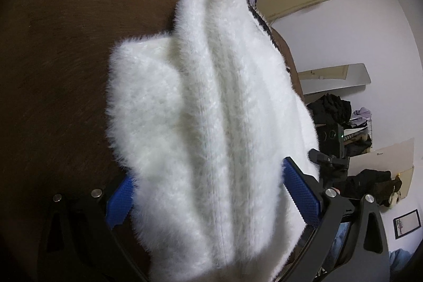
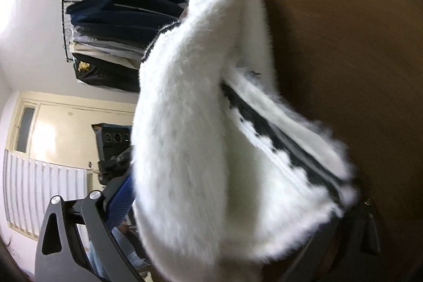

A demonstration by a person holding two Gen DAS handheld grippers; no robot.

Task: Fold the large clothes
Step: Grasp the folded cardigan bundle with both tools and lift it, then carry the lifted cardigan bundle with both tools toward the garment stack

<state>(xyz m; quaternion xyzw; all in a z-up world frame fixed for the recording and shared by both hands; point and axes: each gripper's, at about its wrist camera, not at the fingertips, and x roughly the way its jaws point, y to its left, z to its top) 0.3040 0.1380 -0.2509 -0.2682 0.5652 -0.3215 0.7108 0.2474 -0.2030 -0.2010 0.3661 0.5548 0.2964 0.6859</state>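
Two hand-held grippers, yours: the sweater [image 1: 211, 110] on the table [image 1: 58, 49] lies between the spread fingers of the left hand-held gripper [image 1: 208, 192] and the right hand-held gripper [image 2: 238, 205].

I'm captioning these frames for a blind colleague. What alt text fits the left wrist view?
A fluffy white sweater lies in long folds on a brown table, its near end between the blue pads of the left claw. Behind are a white wall, cream doors and dark clothes.

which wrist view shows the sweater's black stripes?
The right wrist view: two black stripes run along the white sweater. The left view shows only thin black edging at its far end.
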